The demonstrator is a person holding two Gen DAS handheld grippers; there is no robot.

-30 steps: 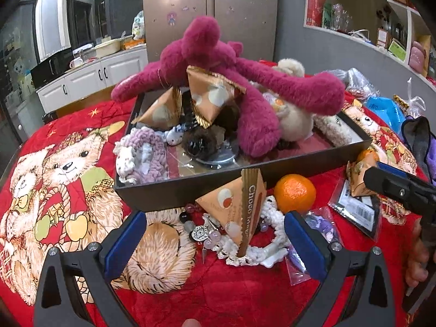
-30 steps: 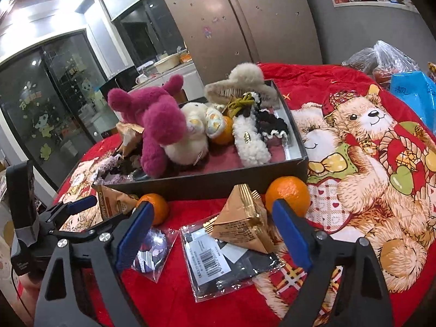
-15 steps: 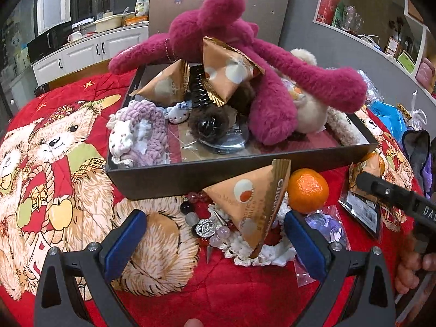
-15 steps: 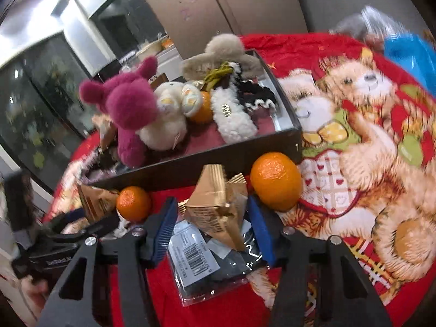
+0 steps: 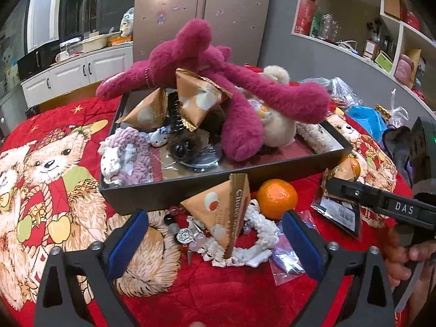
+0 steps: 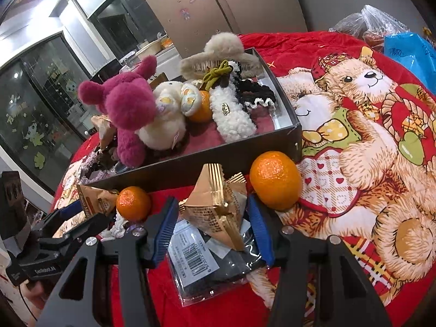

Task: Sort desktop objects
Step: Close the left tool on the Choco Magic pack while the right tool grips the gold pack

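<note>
A black tray (image 5: 212, 188) (image 6: 190, 169) holds a magenta plush toy (image 5: 218, 81) (image 6: 128, 106), snack packets, hair ties and clips. My left gripper (image 5: 215, 239) is open around an orange pyramid snack packet (image 5: 223, 209) lying on a white scrunchie (image 5: 253, 248) and beads. My right gripper (image 6: 212, 226) has its pads against both sides of a gold pyramid snack packet (image 6: 218, 207) on a clear barcode bag (image 6: 207, 267). One tangerine (image 5: 276, 199) (image 6: 133, 203) lies between the grippers. Another tangerine (image 6: 275, 179) lies right of the gold packet.
A red quilted cloth with teddy bears (image 5: 54, 169) (image 6: 368, 141) covers the table. A blue bag (image 6: 408, 51) and plastic bags lie at the far right. A small clear pouch (image 5: 288, 256) lies by the left gripper's right finger.
My right gripper has closed from wide open onto the gold snack packet. My left gripper has stayed open around the orange packet, its view shifting only slightly.
</note>
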